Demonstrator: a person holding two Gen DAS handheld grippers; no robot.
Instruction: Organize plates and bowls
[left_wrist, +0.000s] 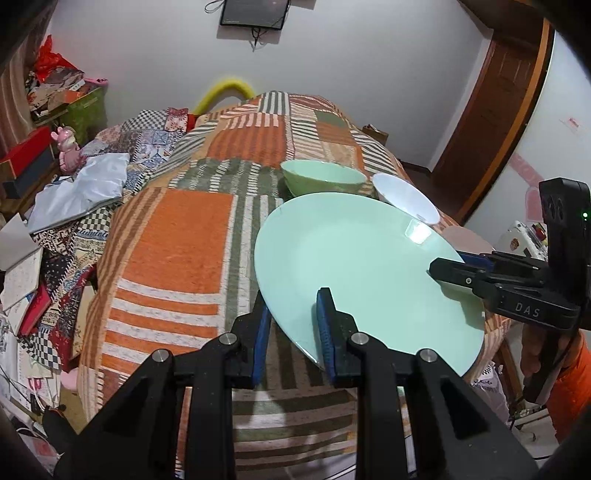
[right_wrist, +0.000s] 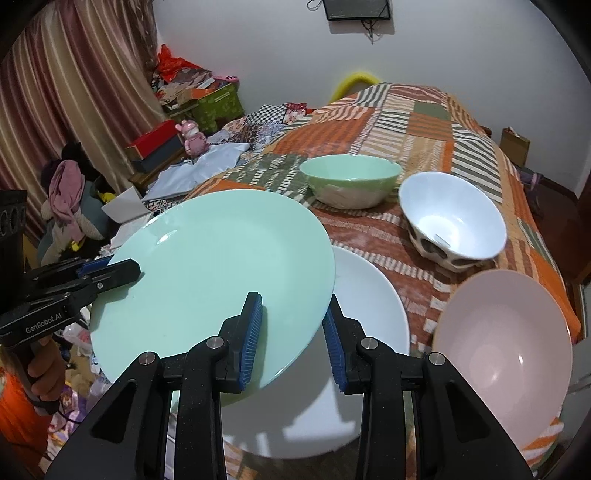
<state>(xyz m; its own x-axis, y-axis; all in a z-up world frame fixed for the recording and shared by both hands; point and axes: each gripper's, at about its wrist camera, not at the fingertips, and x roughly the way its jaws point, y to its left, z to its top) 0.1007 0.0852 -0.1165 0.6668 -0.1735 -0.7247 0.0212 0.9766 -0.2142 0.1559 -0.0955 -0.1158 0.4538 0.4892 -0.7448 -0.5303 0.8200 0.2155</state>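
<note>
A mint green plate (left_wrist: 362, 266) (right_wrist: 221, 266) hangs tilted above the table, held at two sides of its rim. My left gripper (left_wrist: 293, 314) (right_wrist: 122, 271) is shut on its near-left rim. My right gripper (right_wrist: 293, 314) (left_wrist: 443, 267) is shut on the opposite rim. Partly beneath the green plate, a white plate (right_wrist: 369, 306) lies on the cloth. A pink plate (right_wrist: 506, 350) sits to its right. Farther back stand a green bowl (right_wrist: 351, 177) (left_wrist: 323, 177) and a white bowl (right_wrist: 450, 221) (left_wrist: 404, 197) with a spotted outside.
The table wears an orange and green patchwork cloth (left_wrist: 177, 251) (right_wrist: 424, 122). To the left, lower down, lie piled fabrics, boxes and a pink toy (right_wrist: 194, 138). A person's hand (right_wrist: 44, 369) in an orange sleeve holds the left gripper's handle.
</note>
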